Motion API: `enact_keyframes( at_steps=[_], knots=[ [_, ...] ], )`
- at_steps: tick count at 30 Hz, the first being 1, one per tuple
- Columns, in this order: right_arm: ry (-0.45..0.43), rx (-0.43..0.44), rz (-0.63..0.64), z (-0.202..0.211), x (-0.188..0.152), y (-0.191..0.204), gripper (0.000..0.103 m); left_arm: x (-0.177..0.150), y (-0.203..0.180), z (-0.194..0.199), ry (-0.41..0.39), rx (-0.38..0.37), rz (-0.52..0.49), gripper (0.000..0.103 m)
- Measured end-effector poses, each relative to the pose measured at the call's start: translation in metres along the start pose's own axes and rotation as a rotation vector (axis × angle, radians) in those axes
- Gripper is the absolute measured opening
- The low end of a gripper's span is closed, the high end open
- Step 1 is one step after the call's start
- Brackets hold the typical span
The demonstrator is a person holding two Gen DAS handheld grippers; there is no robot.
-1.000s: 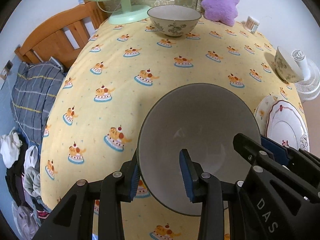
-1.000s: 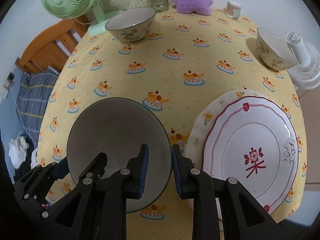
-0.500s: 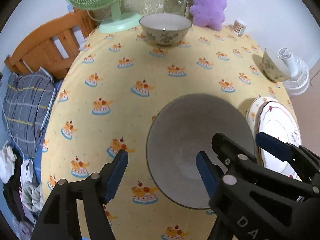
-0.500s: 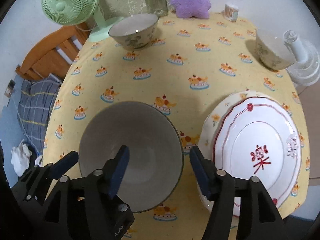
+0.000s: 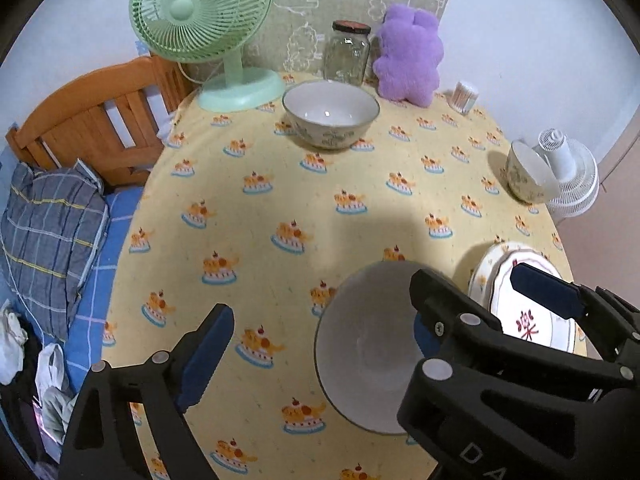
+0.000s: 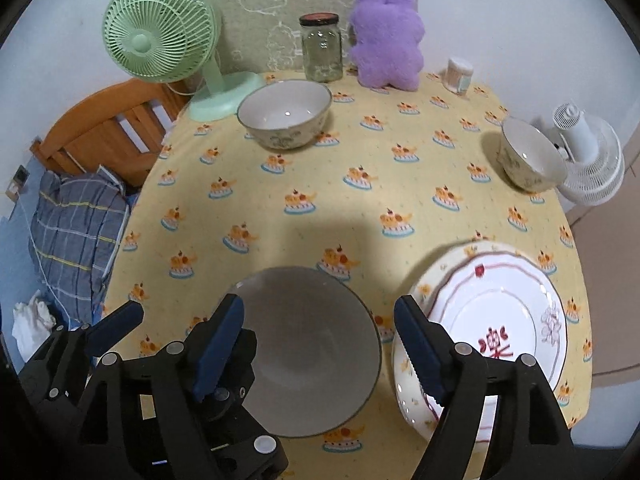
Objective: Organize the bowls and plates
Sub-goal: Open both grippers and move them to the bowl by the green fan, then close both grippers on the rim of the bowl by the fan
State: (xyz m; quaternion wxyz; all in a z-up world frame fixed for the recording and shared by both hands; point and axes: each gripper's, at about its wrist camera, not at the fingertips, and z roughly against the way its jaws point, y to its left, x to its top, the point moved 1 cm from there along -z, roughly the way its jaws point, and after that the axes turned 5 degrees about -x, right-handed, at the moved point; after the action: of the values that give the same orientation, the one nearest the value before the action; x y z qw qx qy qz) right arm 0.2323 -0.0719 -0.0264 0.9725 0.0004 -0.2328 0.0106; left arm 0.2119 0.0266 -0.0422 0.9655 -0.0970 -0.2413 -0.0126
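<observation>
A plain grey bowl (image 5: pixel 368 352) (image 6: pixel 312 340) stands on the yellow tablecloth at the near edge. My left gripper (image 5: pixel 316 344) and right gripper (image 6: pixel 318 348) hover above it, jaws opening. The bowl lies between the pads of each, and no pad touches it. The right gripper's body hides most of the left one's right finger. Just right of the bowl lies a red-trimmed plate (image 5: pixel 520 320) (image 6: pixel 496 332) on a floral plate. A large floral bowl (image 5: pixel 330 114) (image 6: pixel 286 114) sits at the back, a smaller one (image 5: pixel 524 176) (image 6: pixel 528 160) at the right edge.
Along the back stand a green fan (image 5: pixel 200 8), a glass jar (image 5: pixel 346 54), a purple plush toy (image 5: pixel 408 56) and a cotton-swab tub (image 5: pixel 464 96). A white fan (image 5: pixel 568 172) is beyond the right edge. A wooden bed frame (image 5: pixel 88 120) and pillow are left.
Both grippers were shut on the grey bowl's rim. They have let go, opened wide and lifted away, and the bowl stays on the table.
</observation>
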Motion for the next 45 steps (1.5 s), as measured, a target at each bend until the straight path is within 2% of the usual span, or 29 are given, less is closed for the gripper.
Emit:
enact_keyframes(
  at_steps=[6, 23, 36, 42, 45],
  knots=[
    [-0.006, 0.032, 0.032, -0.001, 0.03, 0.001, 0.08, 0.027, 0.0, -0.002, -0.02, 0.029, 0.038, 0.094],
    [-0.109, 0.117, 0.137, -0.034, 0.134, -0.002, 0.08, 0.117, 0.0, -0.031, -0.12, 0.163, 0.138, 0.094],
    [-0.123, 0.127, 0.142, -0.087, 0.197, 0.005, 0.08, 0.167, 0.015, -0.073, -0.147, 0.268, 0.193, 0.092],
    [-0.124, 0.133, 0.15, -0.115, 0.217, 0.008, 0.08, 0.183, 0.023, -0.097, -0.156, 0.269, 0.204, 0.09],
    [-0.131, 0.131, 0.162, -0.127, 0.224, 0.011, 0.08, 0.189, 0.027, -0.109, -0.156, 0.242, 0.202, 0.09]
  ],
)
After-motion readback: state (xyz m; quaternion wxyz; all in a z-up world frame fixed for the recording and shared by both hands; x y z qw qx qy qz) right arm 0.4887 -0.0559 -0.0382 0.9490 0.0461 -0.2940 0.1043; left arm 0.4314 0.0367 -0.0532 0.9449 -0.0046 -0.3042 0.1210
